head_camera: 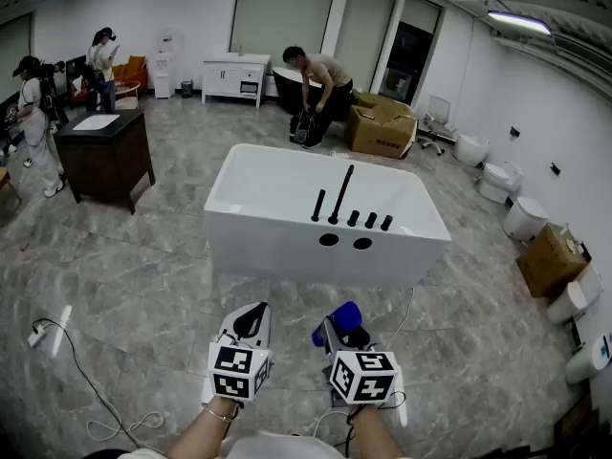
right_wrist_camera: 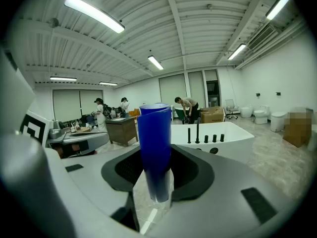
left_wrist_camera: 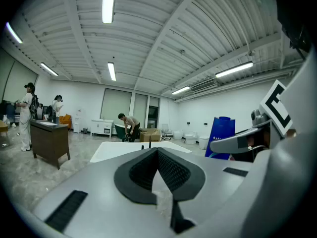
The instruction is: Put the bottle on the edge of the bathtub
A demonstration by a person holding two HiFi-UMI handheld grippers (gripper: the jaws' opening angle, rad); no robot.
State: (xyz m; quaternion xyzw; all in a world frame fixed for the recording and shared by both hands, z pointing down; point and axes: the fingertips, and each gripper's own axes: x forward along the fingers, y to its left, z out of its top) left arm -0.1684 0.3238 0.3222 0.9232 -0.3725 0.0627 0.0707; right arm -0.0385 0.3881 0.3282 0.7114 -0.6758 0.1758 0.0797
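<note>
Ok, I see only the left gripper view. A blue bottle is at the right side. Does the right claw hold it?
Observer: Yes. In the right gripper view the right claw is shut on the blue bottle, which stands upright.
Operator: Is it at the bathtub already?
Observer: Not yet. The head view shows a stretch of floor between the bottle and the bathtub.
Operator: What stands on the near edge?
Observer: Five black fittings in a row, toward its right end.
</note>
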